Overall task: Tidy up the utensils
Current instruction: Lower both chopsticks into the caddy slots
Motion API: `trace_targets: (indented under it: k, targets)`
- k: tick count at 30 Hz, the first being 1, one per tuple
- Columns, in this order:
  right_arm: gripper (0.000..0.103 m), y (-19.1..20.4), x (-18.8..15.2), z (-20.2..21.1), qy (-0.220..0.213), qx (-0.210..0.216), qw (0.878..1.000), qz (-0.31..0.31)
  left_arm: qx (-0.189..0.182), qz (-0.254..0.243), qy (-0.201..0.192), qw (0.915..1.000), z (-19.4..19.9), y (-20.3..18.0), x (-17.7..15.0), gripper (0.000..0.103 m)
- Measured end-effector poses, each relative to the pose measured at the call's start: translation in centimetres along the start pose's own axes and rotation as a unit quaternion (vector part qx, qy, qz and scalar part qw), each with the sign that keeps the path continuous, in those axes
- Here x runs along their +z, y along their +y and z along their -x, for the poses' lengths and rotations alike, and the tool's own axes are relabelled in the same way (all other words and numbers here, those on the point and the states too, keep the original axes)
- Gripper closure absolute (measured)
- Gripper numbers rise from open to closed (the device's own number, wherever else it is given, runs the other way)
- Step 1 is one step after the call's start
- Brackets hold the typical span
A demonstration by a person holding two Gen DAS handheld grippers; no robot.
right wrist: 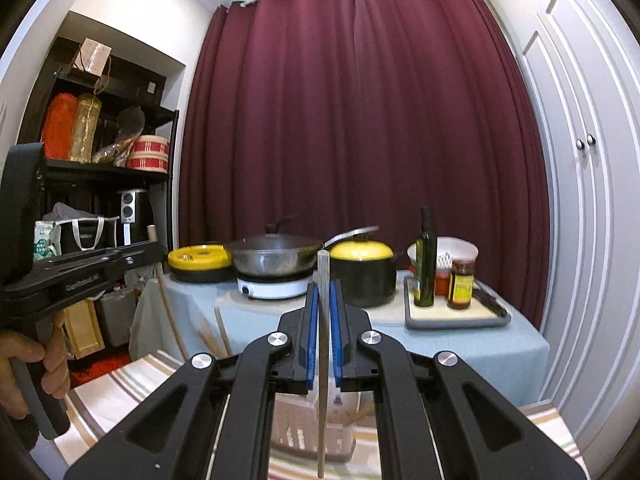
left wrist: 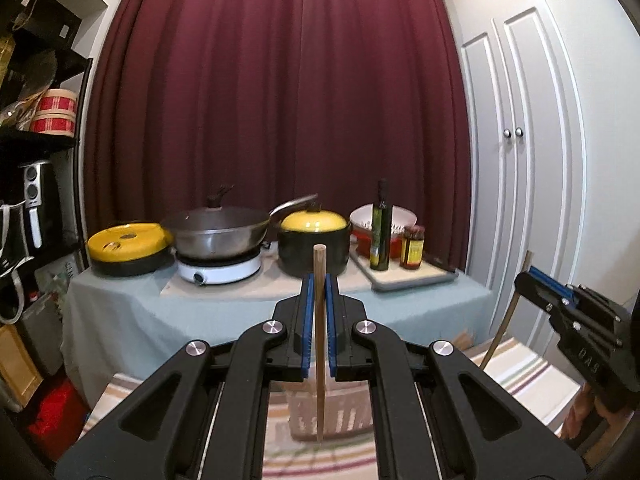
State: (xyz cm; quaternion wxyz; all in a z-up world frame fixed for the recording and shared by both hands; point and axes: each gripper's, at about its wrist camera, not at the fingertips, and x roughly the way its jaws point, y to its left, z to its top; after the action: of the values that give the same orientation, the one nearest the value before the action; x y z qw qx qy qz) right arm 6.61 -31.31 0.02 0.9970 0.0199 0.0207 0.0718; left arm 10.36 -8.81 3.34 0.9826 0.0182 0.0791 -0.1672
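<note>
My left tool [left wrist: 319, 280] pinches a wooden chopstick [left wrist: 320, 344] upright, its tip hanging over the perforated utensil basket [left wrist: 332, 414] on the striped cloth [left wrist: 528, 376]. My right tool [right wrist: 324, 292] clamps a grey chopstick [right wrist: 322, 360] upright above that basket [right wrist: 316, 428].

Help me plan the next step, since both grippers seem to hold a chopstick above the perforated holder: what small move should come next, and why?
Probably lower the left gripper straight down. Its chopstick hangs upright, clamped between the blue pads, tip above the perforated holder, so a short descent should seat it. The right gripper holds its own chopstick likewise and can follow.
</note>
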Motion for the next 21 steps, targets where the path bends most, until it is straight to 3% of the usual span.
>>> trace_targets:
  k: [9, 21]
  targets:
    - [0.096, -0.1, 1.9, -3.4, -0.026, 0.010, 1.000, 0.007, -0.006, -0.004, -0.027, 0.9996, -4.1, -0.5, 2.5, 0.097]
    - [0.096, -0.7, 0.0, -9.2, -0.020, 0.011, 1.000, 0.000, 0.019, 0.015, -0.011, 0.9996, -10.4, 1.1, 0.9, 0.097]
